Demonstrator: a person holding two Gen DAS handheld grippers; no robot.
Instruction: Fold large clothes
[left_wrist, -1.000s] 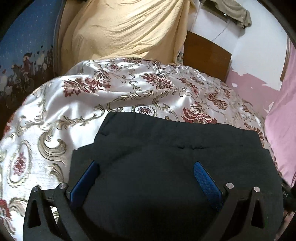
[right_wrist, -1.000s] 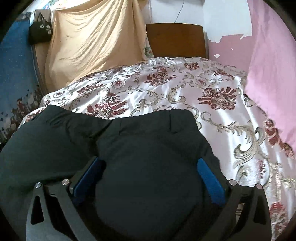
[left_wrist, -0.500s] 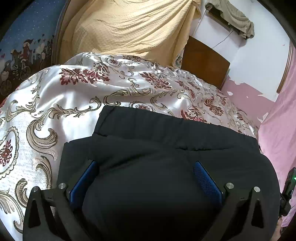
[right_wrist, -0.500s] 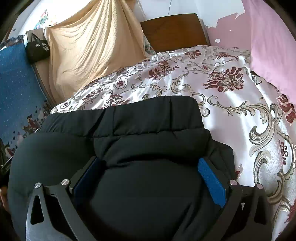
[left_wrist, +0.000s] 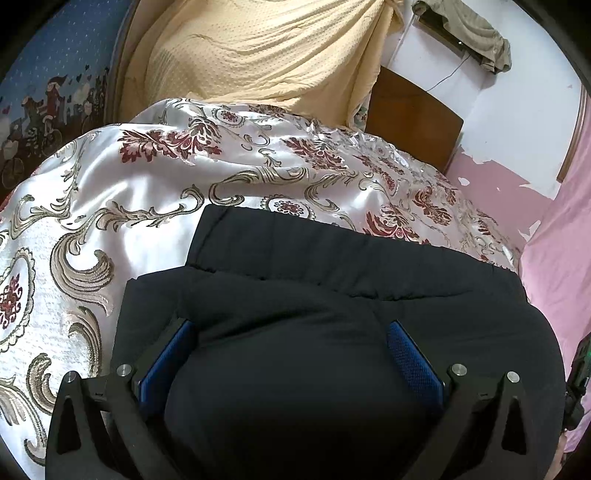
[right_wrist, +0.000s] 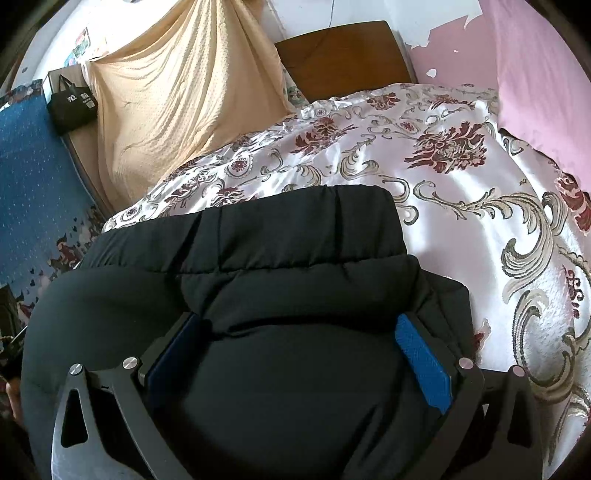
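Black padded jacket (left_wrist: 332, 302) lying folded on the satin floral bedspread (left_wrist: 122, 206), near edge bunched thick and filling the lower half of both wrist views. Left gripper (left_wrist: 291, 354) spread wide, blue pads (left_wrist: 413, 365) pressed against either side of a fat roll of the jacket; clamped on that roll, not closed down. Right gripper (right_wrist: 295, 350) likewise spread around a bulging fold of the same jacket (right_wrist: 295, 236), blue pads (right_wrist: 424, 365) touching its flanks.

Compared with a second ago: in the left wrist view, more bedspread visible to the left and a tilted scene, with the stitched band of the jacket running slanted across the middle. In the right wrist view, jacket now squared up, its quilted far edge lying flat and straight across the bedspread (right_wrist: 480, 206), where before the left part sat as a loose separate hump. Grip width on both tools unchanged.

Beyond the bed: cream draped cloth (right_wrist: 177, 96), brown wooden headboard (right_wrist: 343, 55), pink cloth (right_wrist: 539, 74) at right, black bag (right_wrist: 72, 105) at far left.
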